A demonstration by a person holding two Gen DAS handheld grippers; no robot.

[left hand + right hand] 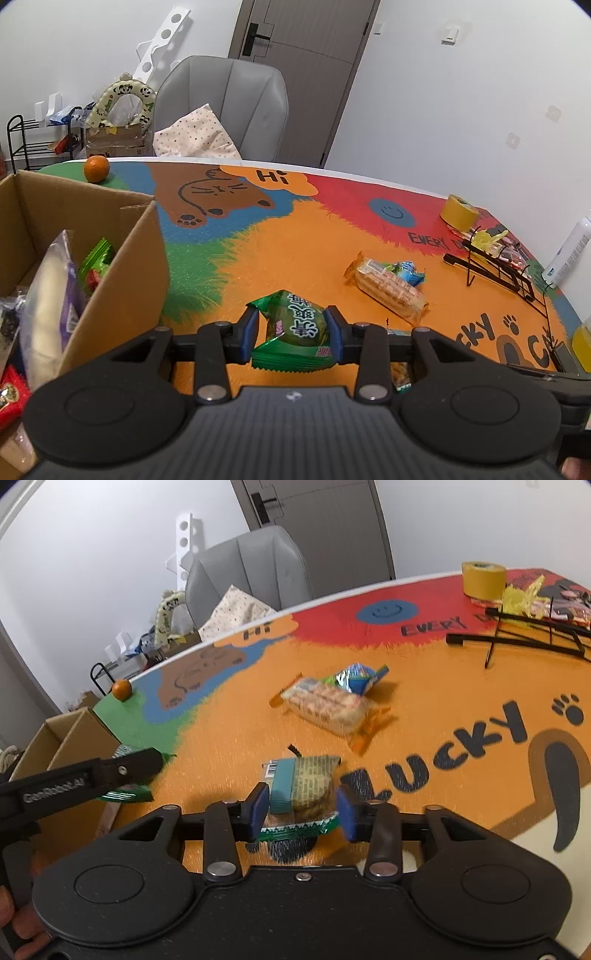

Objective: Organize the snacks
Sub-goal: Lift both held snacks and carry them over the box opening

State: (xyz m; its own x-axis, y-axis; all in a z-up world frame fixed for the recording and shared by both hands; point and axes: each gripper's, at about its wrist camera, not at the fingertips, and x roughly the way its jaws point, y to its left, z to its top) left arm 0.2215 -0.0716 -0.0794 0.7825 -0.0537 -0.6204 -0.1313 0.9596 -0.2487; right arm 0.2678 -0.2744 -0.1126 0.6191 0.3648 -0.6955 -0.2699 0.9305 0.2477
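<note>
The left gripper is clamped on a green snack packet printed with white Chinese characters, lifted over the tablecloth just right of the cardboard box. In the box stand a green-and-red packet, a white and purple bag and a red pack.

The right gripper has a teal and newsprint-patterned biscuit packet with a barcode between its blue pads; the frame is blurred, so whether both pads press on it cannot be told.

Farther out lie a clear cracker pack and a blue-green packet, touching. The cloth reads "Hi", "EVERY" and "LUCKY". The left gripper's side reads "GenRobot.AI". An orange, yellow tape and a black wire rack sit near the edges.
</note>
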